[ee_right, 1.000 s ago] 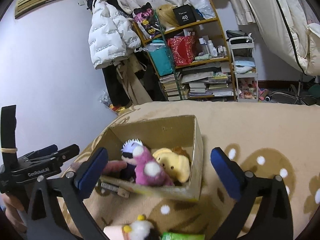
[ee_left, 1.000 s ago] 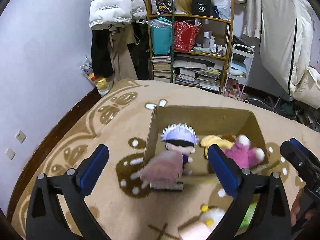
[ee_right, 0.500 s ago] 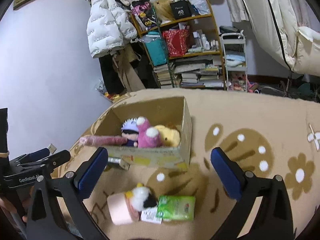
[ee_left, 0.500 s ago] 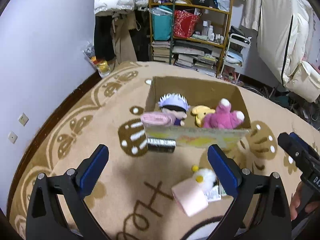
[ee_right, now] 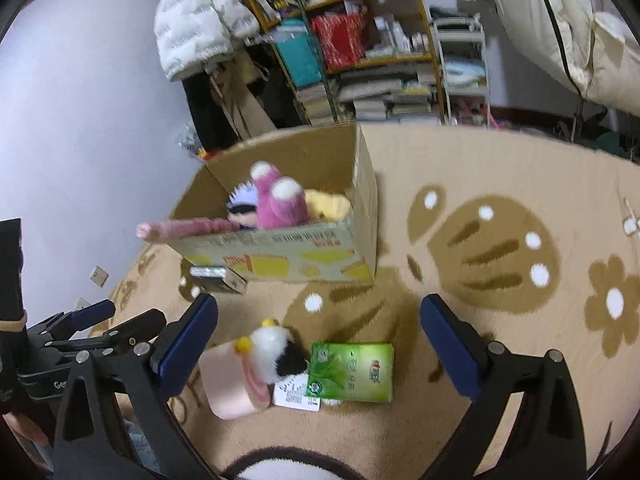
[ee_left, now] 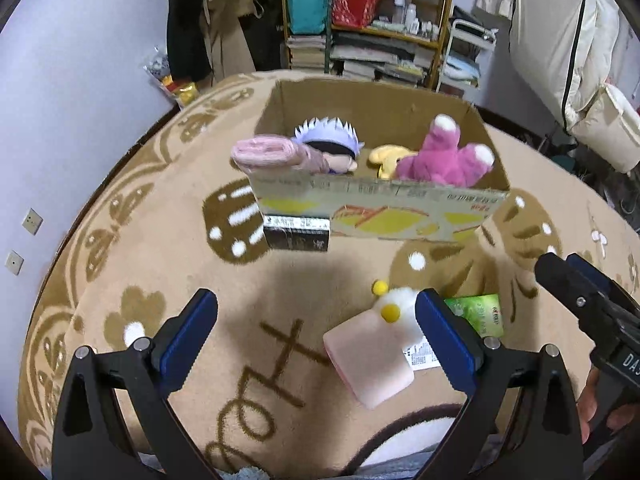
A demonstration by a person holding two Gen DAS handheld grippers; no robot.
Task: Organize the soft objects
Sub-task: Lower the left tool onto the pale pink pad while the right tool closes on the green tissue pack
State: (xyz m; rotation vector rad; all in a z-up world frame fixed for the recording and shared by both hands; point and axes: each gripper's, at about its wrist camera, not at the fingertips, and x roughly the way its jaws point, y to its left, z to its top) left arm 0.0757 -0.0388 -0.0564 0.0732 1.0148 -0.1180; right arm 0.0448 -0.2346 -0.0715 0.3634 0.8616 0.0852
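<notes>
A cardboard box [ee_left: 376,216] [ee_right: 280,256] stands on the rug. It holds a white-haired doll [ee_left: 328,144], a yellow plush [ee_left: 386,158], a pink plush [ee_left: 444,160] [ee_right: 278,204] and a rolled pink cloth [ee_left: 264,154] that hangs over its left corner. In front of it lie a pink-and-white plush with yellow pompoms [ee_left: 376,344] [ee_right: 248,372] and a green tissue pack [ee_right: 350,372] [ee_left: 478,314]. My left gripper [ee_left: 316,340] is open and empty above the rug, near the loose plush. My right gripper [ee_right: 318,344] is open and empty over the plush and pack.
A dark small box [ee_left: 296,234] lies against the cardboard box's front left. A cluttered shelf [ee_left: 368,20], hanging coats [ee_right: 204,24] and a white trolley [ee_right: 460,64] stand behind. The patterned tan rug [ee_left: 140,248] spreads around.
Both grippers have pulled back from the box and lowered toward the rug. The loose plush and the tissue pack now sit close in front of them.
</notes>
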